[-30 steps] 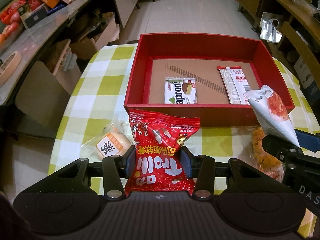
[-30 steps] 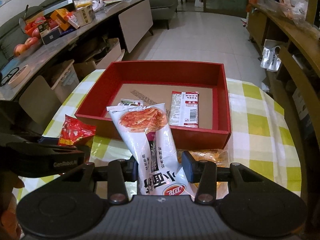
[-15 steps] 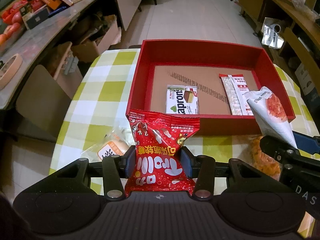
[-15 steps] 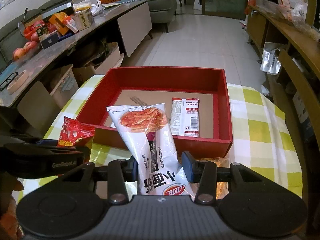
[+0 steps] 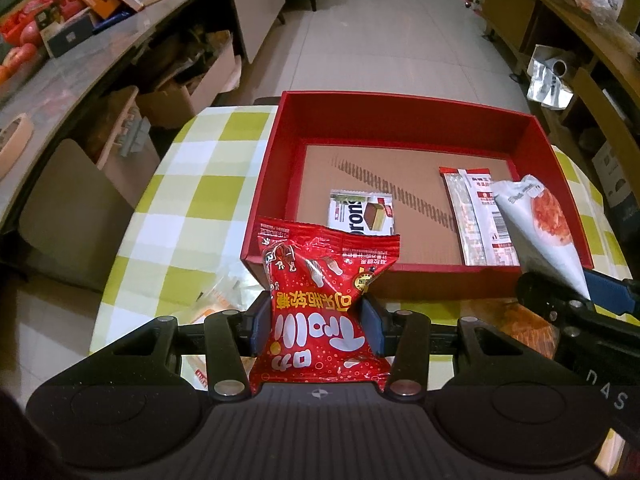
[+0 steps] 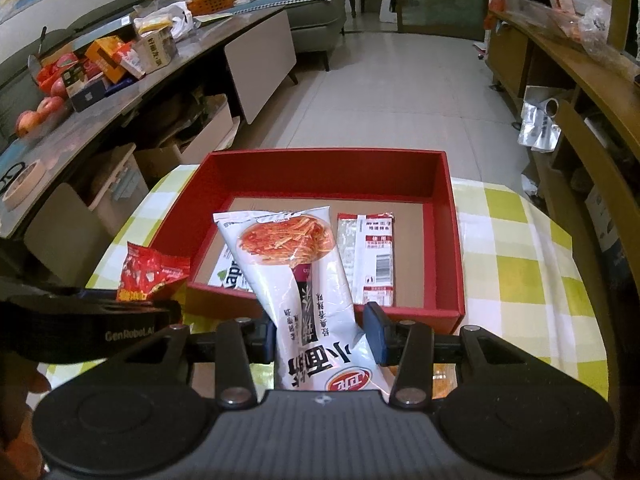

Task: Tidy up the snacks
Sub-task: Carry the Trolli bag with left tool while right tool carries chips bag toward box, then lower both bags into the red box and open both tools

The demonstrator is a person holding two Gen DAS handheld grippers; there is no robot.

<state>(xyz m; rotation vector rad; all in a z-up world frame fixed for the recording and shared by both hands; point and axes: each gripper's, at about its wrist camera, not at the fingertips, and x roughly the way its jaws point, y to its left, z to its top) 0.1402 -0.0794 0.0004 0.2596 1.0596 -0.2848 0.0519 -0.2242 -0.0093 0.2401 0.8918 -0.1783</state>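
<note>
My left gripper (image 5: 318, 326) is shut on a red candy bag (image 5: 326, 292) and holds it above the near wall of the red box (image 5: 400, 114). My right gripper (image 6: 320, 338) is shut on a white noodle-snack bag (image 6: 296, 264), whose top leans over the box's near wall (image 6: 448, 200). In the box lie a white wafer pack (image 5: 362, 216) and a red-and-white sachet (image 5: 478, 212). The white bag also shows at the right of the left wrist view (image 5: 540, 228), and the red bag at the left of the right wrist view (image 6: 150, 272).
The box stands on a round table with a green-checked cloth (image 5: 192, 200). A clear-wrapped snack (image 5: 220, 300) lies at the front left of the table and an orange snack pack (image 5: 516, 324) in front of the box. Cluttered counters run along both sides of the room.
Both grippers have risen and moved forward toward the box with their bags. The white bag's top now hangs over the box's inside.
</note>
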